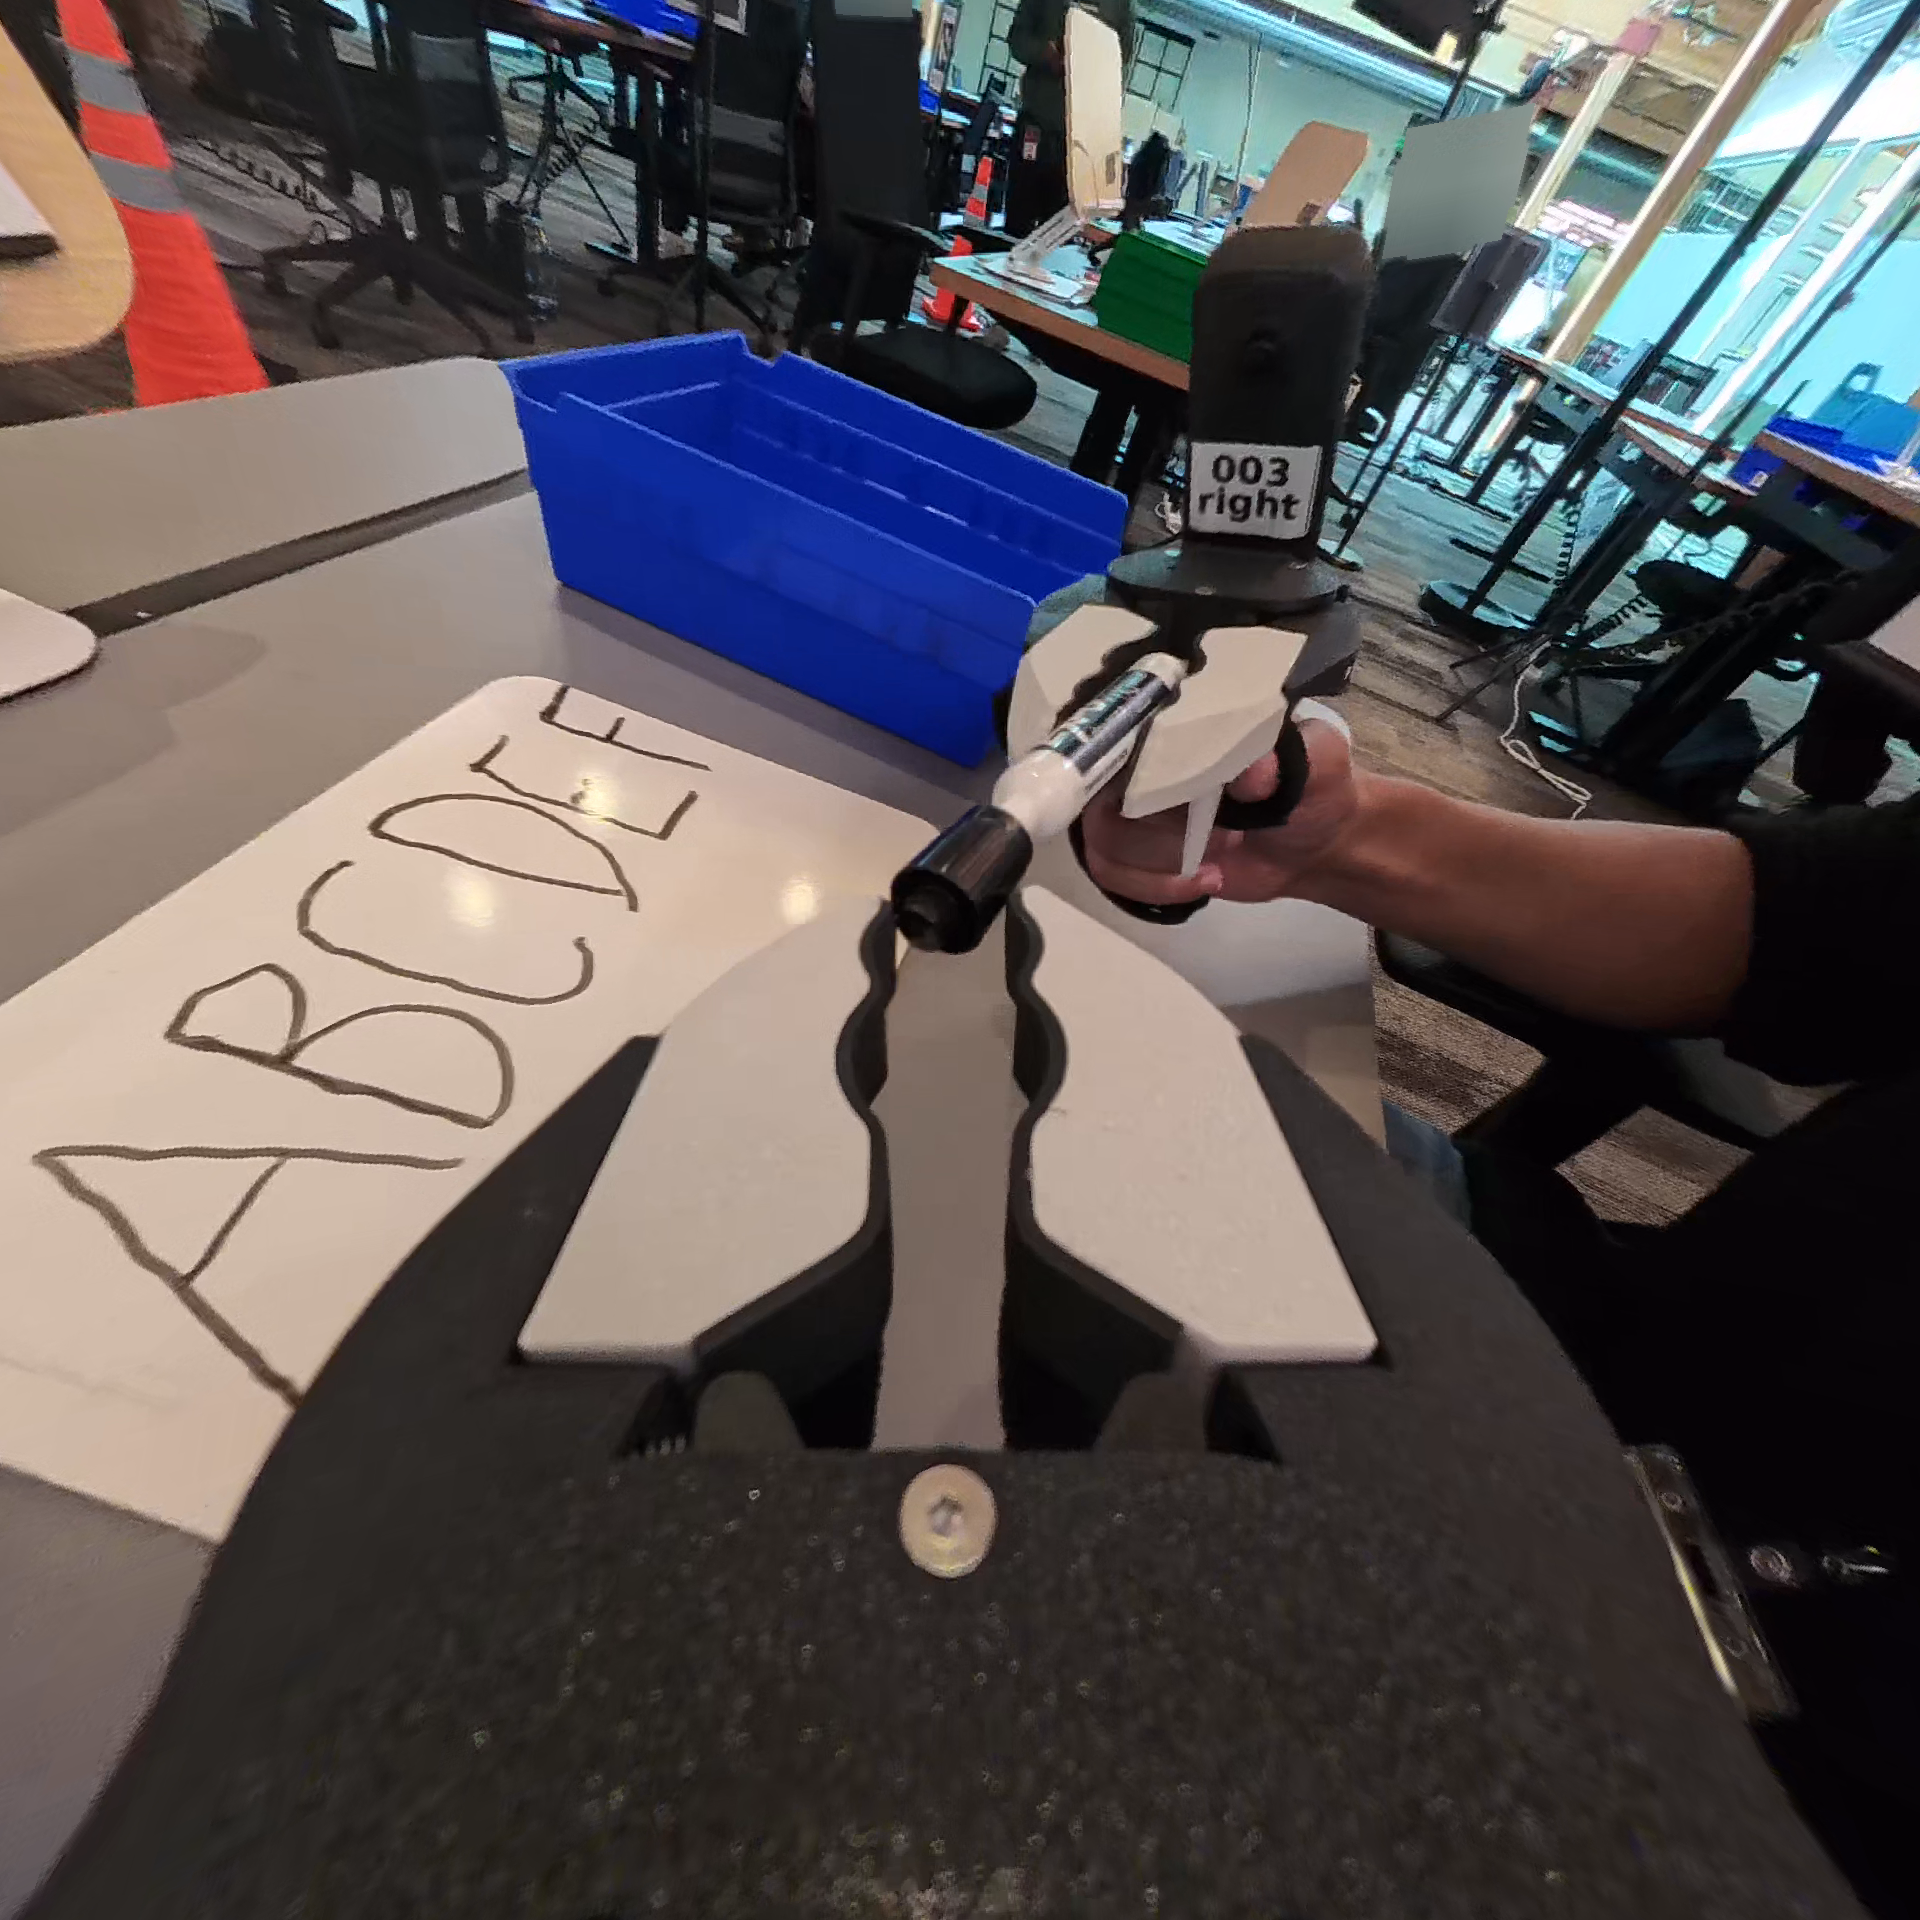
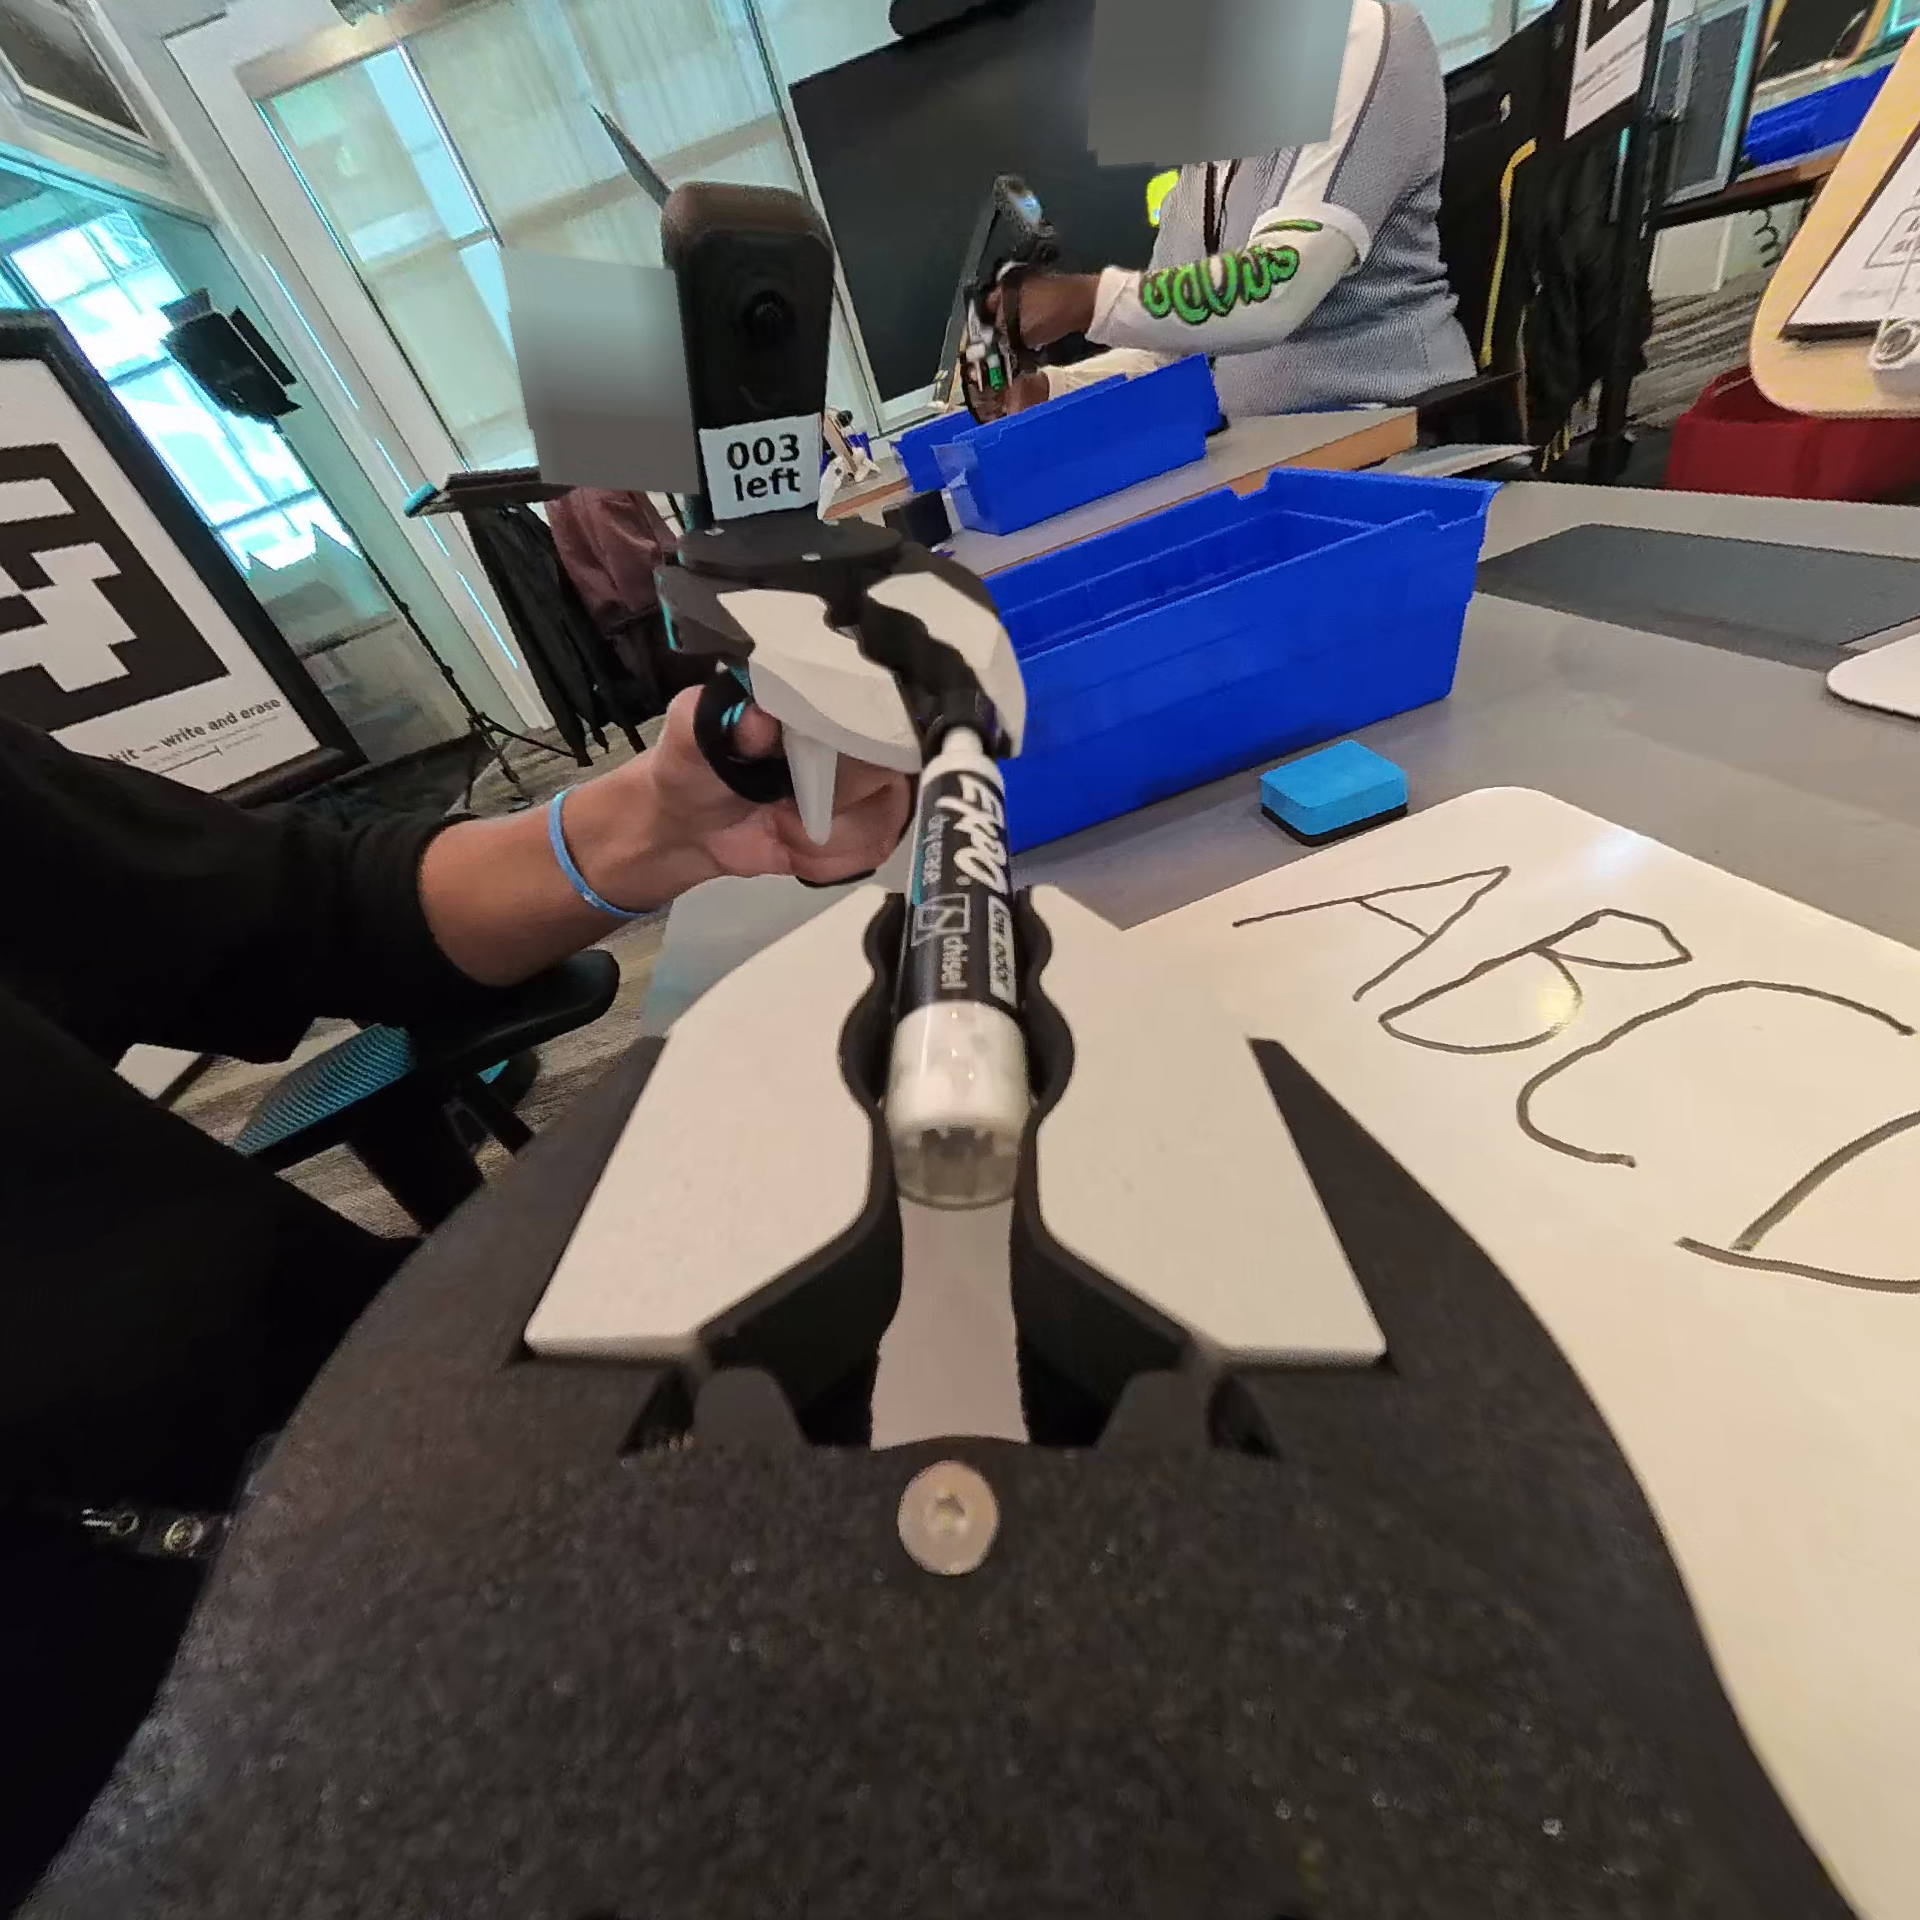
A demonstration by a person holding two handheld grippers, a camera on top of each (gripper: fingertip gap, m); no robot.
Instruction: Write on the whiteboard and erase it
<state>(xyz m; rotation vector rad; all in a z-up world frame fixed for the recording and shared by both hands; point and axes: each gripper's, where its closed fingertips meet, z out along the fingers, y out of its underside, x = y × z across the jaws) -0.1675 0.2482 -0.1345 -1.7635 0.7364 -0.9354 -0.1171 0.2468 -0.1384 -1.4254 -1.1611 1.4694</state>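
The right gripper [image 1: 1164, 707] is held by a hand [image 1: 1226, 831] reaching in from the right, forearm level above the table [image 1: 312, 540]. The left gripper [image 2: 935, 717] is gripped by the other hand [image 2: 748, 810], a blue wristband [image 2: 582, 862] worn at the wrist; the two tools are pointed at each other, tips nearly meeting.

A blue bin [image 1: 790, 540] is set on the table beyond both grippers, its top open; only its ribbed walls can be seen inside.

The right gripper's jaws are clamped on the barrel of the marker [image 2: 951, 1070]. The capped end is taken between the left gripper's fingertips [image 1: 883, 940], which appear closed on it.

The whiteboard [image 1: 790, 883], bearing black handwritten letters, lies flat beneath and beside the grippers. A blue eraser [image 2: 1333, 790] rests on the table beyond the right gripper, between bin and whiteboard.
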